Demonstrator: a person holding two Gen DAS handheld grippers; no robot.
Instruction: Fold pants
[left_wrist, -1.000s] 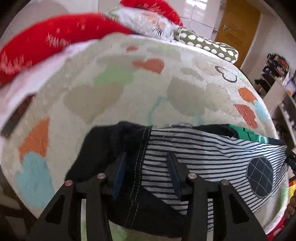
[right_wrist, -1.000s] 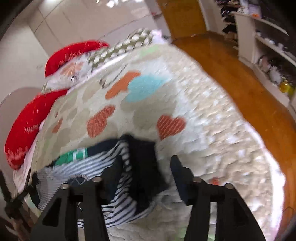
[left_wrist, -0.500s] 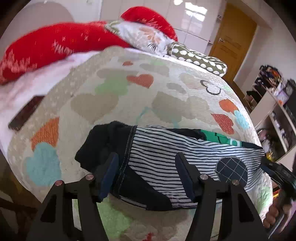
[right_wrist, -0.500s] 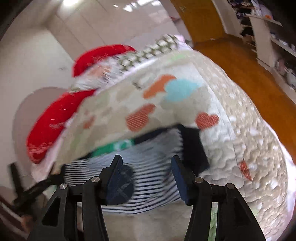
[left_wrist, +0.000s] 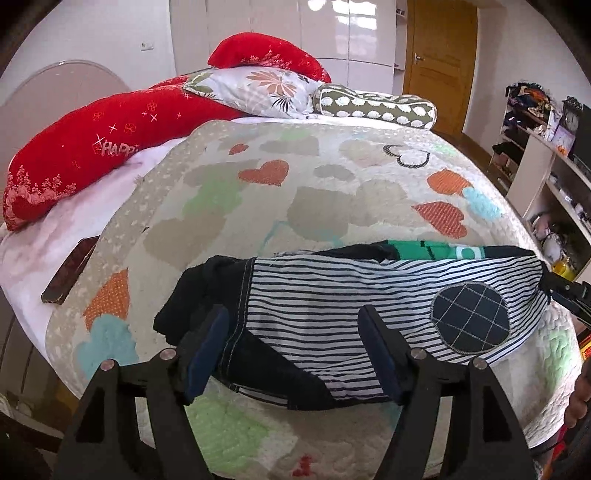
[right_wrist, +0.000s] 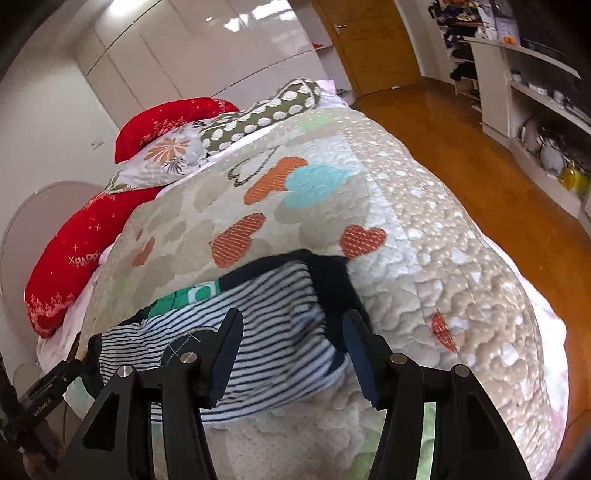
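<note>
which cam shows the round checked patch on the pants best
The left wrist view: the round checked patch lies in full, sharp sight on the striped pants. In the right wrist view only its stitched edge peeks out behind a gripper finger, slightly blurred.

I see quilt (left_wrist: 332, 206) with hearts on bed | red pillows (left_wrist: 110, 147), floral pillow (left_wrist: 258, 88), dotted bolster (left_wrist: 376, 105) at head | dark flat thing, maybe a phone (left_wrist: 70, 269), on sheet | door (left_wrist: 439, 55) | shelves (right_wrist: 535, 92)
</note>
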